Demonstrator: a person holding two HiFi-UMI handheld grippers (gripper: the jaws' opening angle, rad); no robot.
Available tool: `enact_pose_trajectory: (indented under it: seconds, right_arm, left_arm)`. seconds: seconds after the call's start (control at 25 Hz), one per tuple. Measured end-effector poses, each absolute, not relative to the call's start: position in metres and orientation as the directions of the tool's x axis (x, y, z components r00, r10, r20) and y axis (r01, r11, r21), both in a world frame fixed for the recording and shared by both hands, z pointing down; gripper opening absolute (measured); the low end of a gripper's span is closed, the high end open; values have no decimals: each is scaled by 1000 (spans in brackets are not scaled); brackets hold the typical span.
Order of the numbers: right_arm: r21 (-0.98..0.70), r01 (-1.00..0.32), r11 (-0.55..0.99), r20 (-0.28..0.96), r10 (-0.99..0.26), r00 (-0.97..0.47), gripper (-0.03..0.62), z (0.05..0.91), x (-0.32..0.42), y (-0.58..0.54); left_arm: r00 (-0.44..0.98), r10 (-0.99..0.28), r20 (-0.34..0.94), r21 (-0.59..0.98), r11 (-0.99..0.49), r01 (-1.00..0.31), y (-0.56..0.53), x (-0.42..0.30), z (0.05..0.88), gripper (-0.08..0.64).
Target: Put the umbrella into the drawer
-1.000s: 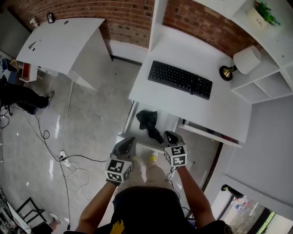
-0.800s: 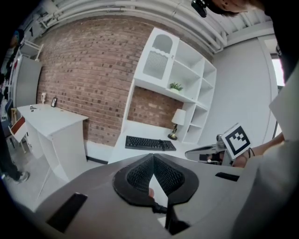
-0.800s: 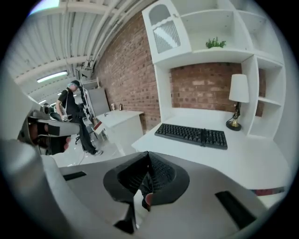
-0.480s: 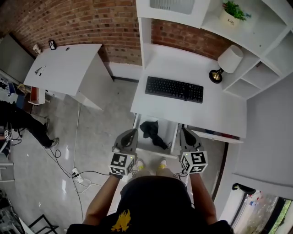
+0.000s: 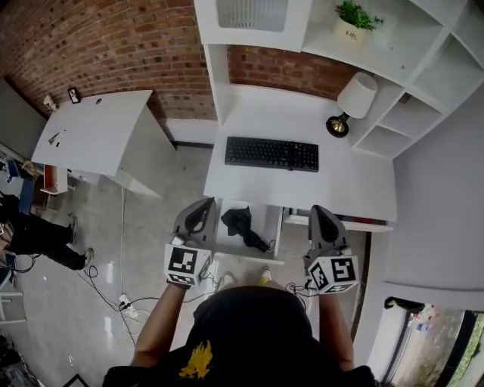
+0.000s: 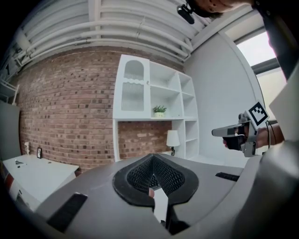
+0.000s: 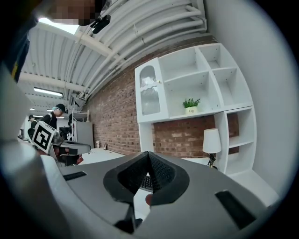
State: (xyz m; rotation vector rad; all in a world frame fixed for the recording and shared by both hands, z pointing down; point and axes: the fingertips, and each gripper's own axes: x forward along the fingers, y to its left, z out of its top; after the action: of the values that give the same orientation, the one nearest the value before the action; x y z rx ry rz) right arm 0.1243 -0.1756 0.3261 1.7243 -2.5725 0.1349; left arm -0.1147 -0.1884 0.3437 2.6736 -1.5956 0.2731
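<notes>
A black umbrella (image 5: 243, 225) lies crumpled inside one open white drawer (image 5: 249, 258), pulled out under the front edge of a white worktop (image 5: 355, 189). Two tools are held level, one on either side of the drawer: the left tool (image 5: 203, 208) and the right tool (image 5: 318, 213), each with its jaws closed together and gripping nothing. On the worktop sit one black keyboard (image 5: 271, 153) and one white-shaded lamp (image 5: 354, 98). One potted plant (image 5: 354, 17) stands on a shelf (image 5: 393, 45) above. A second white worktop (image 5: 91, 136) stands well apart at the left, with cables (image 5: 121, 298) trailing across the floor (image 5: 151, 227).
</notes>
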Motion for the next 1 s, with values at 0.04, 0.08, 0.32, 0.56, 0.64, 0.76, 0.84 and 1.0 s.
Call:
enact_pose_trajectory:
  seconds: [0.04,0.08,0.32,0.56,0.64,0.76,0.84,1.0]
  right_arm:
    - [-48,-926,374,76,-923,-377,2,323,127,-174]
    - [-47,-927,372,71,-925,-374,2,320,129,-172]
    - [-43,-930,364,56,-929,-366,2,311,135,-162]
    - [-33,-928,372,58,-926,-373,2,305,135,-159]
    - [-34,-927,374,59,-925,-375,2,305,134,-158]
    - [-34,-924,380,60,-922,-382,2,305,132,-159]
    - [-33,-923,384,57,-921,-385,2,304,131,-158]
    - [-33,-922,386,59,-920,-387,2,304,132,-158]
  left_arm:
    - [474,-865,163,-74,-490,-869,-187,-111,343,15]
    - [485,-858,169,-60,-501,-864,-186,-109,342,15]
    - [504,-857,106,-30,-510,-860,-188,-105,323,15]
    - [516,-850,108,-35,-522,-852,-184,-100,321,15]
    - [518,-849,104,-33,-524,-851,-182,-98,320,15]
    - [520,-847,110,-28,-525,-850,-180,-98,322,15]
    - [518,-849,106,-23,-523,-852,-180,-97,321,15]
    - [517,-848,118,-17,-522,-853,-179,-98,322,15]
